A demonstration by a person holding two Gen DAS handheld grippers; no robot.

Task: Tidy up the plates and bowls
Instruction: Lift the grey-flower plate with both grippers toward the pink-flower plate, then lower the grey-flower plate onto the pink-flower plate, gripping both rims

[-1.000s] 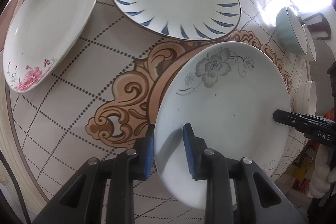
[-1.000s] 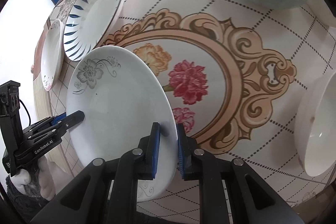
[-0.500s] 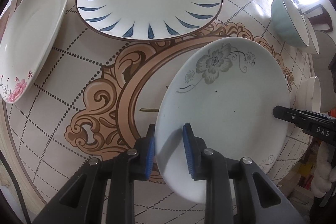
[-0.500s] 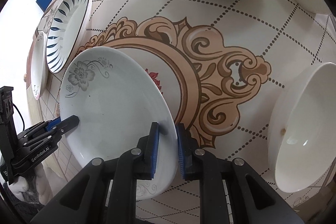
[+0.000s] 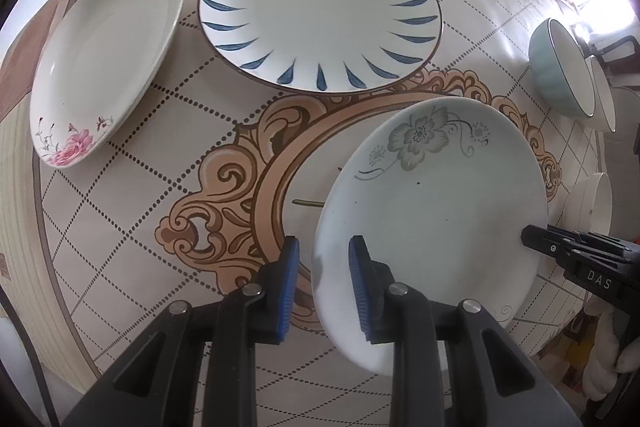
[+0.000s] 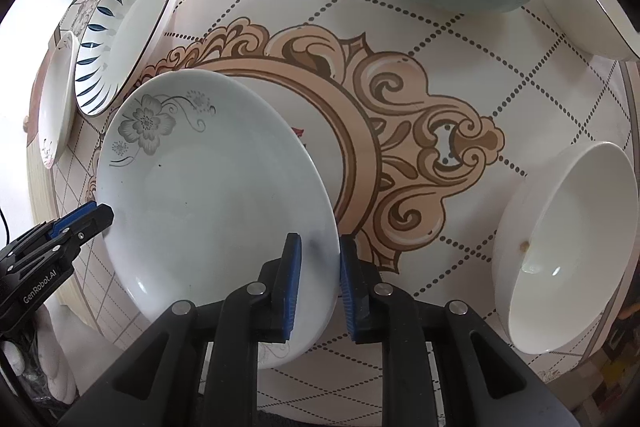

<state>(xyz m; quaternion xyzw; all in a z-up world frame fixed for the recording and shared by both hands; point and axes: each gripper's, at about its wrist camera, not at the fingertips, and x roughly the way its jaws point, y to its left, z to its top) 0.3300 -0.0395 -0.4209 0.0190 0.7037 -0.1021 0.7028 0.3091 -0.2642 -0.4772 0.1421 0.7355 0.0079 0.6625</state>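
From the left wrist, our left gripper (image 5: 323, 283) pinches the near rim of the grey-flower plate (image 5: 436, 211) — held tilted above the table (image 5: 132, 211). The blue-striped plate (image 5: 320, 11) has swung back leftward since half a second ago, so we are likely carrying toward it for stacking. "DAS" reads opposite.

From the right wrist, our right gripper (image 6: 320, 283) clamps the opposite rim; "GenRobot.AI" shows.

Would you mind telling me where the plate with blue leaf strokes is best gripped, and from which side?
Grip the blue-stroke plate by its raised rim, one finger over and one under, coming in low from the near edge facing the gray-flower plate. It lies flat on the table, so only the rim offers a pinch.
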